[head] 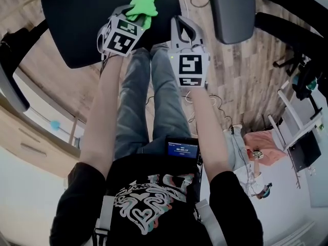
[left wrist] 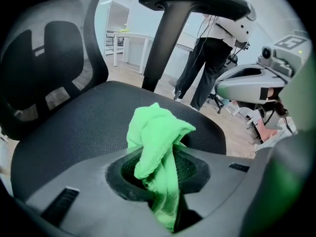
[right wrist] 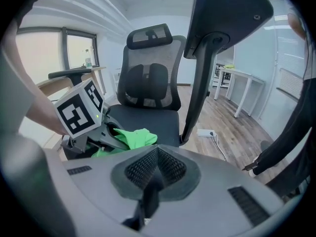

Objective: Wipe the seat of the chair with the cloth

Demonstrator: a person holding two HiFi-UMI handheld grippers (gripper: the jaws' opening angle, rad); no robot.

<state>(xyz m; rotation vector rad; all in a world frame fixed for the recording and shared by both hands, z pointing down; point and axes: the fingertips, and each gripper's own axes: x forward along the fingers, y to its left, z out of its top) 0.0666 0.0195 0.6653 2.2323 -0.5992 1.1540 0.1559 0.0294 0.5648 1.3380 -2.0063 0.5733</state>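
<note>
The room had a pale wood-plank floor (head: 246, 70), white walls and a white table (right wrist: 237, 75) by the far wall, with a cable (right wrist: 217, 142) trailing across the boards. The chair's seat (left wrist: 74, 127) was a broad, rounded pad of black, fine-weave fabric. Behind it rose a backrest (right wrist: 148, 83) of grey see-through mesh on a dark frame. A smooth grey armrest (right wrist: 227, 14) stood on a curved dark post at the side.

The cloth (left wrist: 158, 142) was bright green, soft and fuzzy, bunched into a crumpled wad. The left gripper (left wrist: 160, 181) was clamped on it, a folded tail hanging down between the textured black pads and the bulk puffing out above them. From the head view the cloth (head: 143, 4) lay over the front part of the seat (head: 82, 19); whether it touched the fabric could not be told.

The right gripper (right wrist: 155, 177) was closed with nothing in it, held just beside the left one, near the armrest post. Another person (left wrist: 207, 58) in dark trousers stood further back.
</note>
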